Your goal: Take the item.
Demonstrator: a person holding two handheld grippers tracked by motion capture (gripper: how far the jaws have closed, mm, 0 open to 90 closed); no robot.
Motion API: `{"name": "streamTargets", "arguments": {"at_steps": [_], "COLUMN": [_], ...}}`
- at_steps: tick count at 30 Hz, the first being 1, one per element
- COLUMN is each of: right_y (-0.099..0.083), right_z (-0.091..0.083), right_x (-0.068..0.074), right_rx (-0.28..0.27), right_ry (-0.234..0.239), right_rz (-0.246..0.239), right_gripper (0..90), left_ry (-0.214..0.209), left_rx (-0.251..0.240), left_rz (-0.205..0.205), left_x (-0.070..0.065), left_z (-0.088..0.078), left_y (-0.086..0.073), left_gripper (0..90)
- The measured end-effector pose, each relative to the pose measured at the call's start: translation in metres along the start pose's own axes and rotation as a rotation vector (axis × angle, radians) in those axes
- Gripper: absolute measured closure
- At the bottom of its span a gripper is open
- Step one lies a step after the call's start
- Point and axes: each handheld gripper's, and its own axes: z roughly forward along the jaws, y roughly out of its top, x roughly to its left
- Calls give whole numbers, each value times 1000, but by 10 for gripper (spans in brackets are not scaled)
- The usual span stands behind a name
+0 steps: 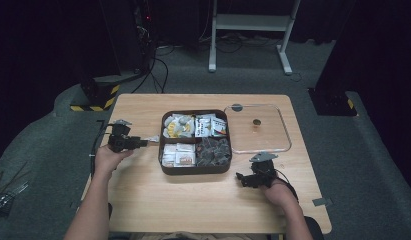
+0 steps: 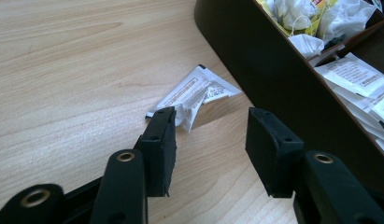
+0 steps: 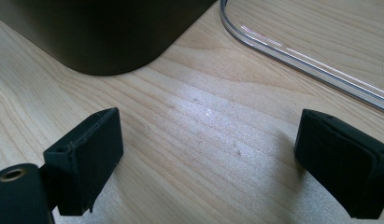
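One crumpled white sachet (image 2: 195,95) lies on the table (image 1: 143,190) just left of the dark four-compartment tray (image 1: 195,169), before the left gripper (image 2: 210,140), jaws apart. Right of the tray (beside a clear lid (image 1: 257,128)) the right gripper (image 3: 208,163) gapes, empty.

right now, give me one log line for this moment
left tongs: open, at loose packet beside tray | right tongs: open, over bare table | clear lid: off, right of tray
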Motion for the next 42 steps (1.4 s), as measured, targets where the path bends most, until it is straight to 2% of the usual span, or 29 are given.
{"name": "streamTargets", "arguments": {"at_steps": [12, 16, 17, 26, 27, 42], "right_y": [0, 0, 1, 1, 1, 2], "right_z": [0, 0, 0, 1, 1, 2], "right_x": [-1, -1, -1, -1, -1, -1], "right_rx": [-1, 0, 0, 1, 1, 0], "right_ry": [5, 6, 7, 5, 5, -1], "right_rz": [0, 1, -2, -1, -2, 4], "right_gripper": [79, 78, 78, 76, 76, 76], "left_ry": [10, 35, 53, 87, 94, 160], "left_rx": [-30, -31, -32, -29, -21, 12], "left_rz": [-17, -30, -38, -59, -73, -68], "left_x": [9, 12, 13, 20, 23, 38], "left_z": [-9, -10, -11, -10, -9, -6], "left_y": [-13, -18, -21, -29, -32, -47], "left_gripper": [456, 431, 429, 391, 385, 321]}}
